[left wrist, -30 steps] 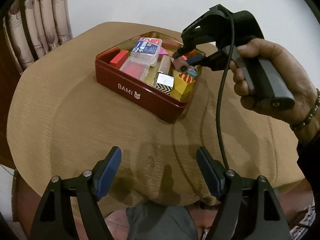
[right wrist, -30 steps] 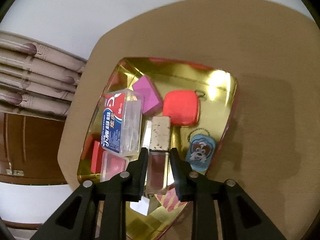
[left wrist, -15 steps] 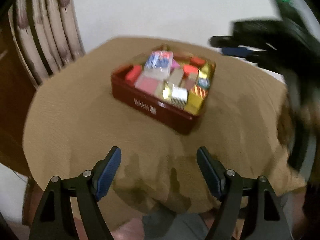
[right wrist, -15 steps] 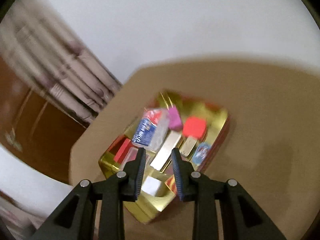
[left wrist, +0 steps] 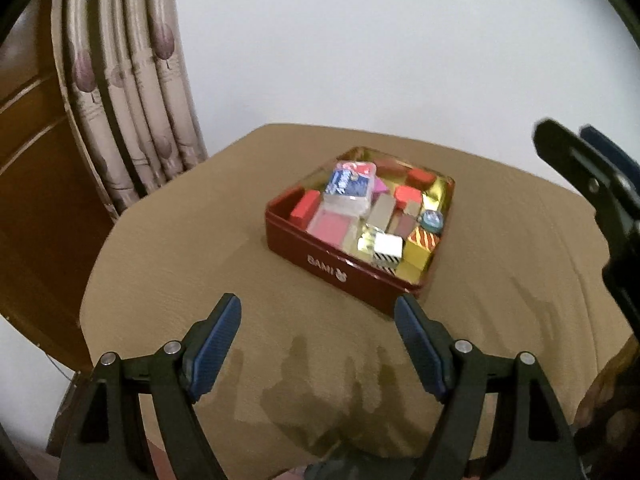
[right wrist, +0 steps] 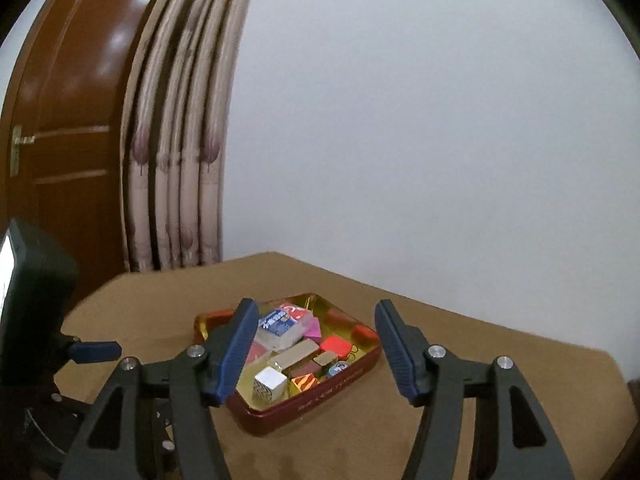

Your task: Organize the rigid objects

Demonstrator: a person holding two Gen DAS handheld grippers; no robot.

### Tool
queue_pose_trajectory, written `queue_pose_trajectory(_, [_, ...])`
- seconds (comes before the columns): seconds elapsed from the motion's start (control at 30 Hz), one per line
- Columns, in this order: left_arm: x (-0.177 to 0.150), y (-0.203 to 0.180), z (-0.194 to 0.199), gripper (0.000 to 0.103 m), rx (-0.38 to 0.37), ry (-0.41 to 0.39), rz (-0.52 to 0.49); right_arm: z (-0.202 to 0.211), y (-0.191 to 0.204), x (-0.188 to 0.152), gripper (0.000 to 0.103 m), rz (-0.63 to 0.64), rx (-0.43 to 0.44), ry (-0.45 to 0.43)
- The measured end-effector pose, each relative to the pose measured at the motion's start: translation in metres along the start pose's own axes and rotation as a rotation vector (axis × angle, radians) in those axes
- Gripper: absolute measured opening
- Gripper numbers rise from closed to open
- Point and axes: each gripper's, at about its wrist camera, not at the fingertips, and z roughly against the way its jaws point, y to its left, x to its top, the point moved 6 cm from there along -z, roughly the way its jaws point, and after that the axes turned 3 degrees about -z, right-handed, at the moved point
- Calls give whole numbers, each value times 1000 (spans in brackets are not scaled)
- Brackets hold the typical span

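In the left wrist view, the curtain (left wrist: pixel 132 92) hung at the upper left, and the counter (left wrist: pixel 168 264) with its tan cloth filled the middle. The left gripper (left wrist: pixel 316 350) was at the bottom of the frame, its fingers wide apart with only bare cloth between them. The red tin (left wrist: pixel 320 256) sat a little right of centre on the counter, well apart from those fingers. Inside it the small things lay packed close: a red block (left wrist: pixel 305 207) at the left wall, a blue-labelled clear box (left wrist: pixel 349 187) on top of others, a long beige bar (left wrist: pixel 380 212) in the middle, and a striped cube (left wrist: pixel 386 249) by the front wall. The right gripper (left wrist: pixel 592 168) showed at the right edge, blurred.

In the right wrist view, the right gripper (right wrist: pixel 314 354) had just been opening; its fingers stood fairly wide, nothing was between them, and the tin was seen beyond them.

As far as I can judge, the tin seemed full and no loose thing was left on the cloth, so the step in hand was probably to draw both grippers away. It would be done well by lifting clear and not touching the tin's rim.

The beige bar's long axis ran from lower left to upper right in the left wrist view, toward the far corner of the tin. The tin itself showed one corner toward the lower right.
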Motion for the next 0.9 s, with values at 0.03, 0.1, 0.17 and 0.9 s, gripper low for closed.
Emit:
queue_pose_trajectory(0.03, [2, 2, 1, 75, 10, -10, 3, 1, -3, -2, 62, 0, -5, 1])
queue_pose_trajectory(0.1, [5, 4, 2, 75, 18, -27, 7, 1, -8, -8, 63, -20, -6, 10])
queue_pose_trajectory(0.17, [9, 6, 2, 75, 22, -41, 12, -5, -8, -13, 63, -41, -15, 19])
queue_pose_trajectory(0.9, [17, 5, -7, 75, 16, -53, 35, -30, -19, -46, 63, -57, -23, 98])
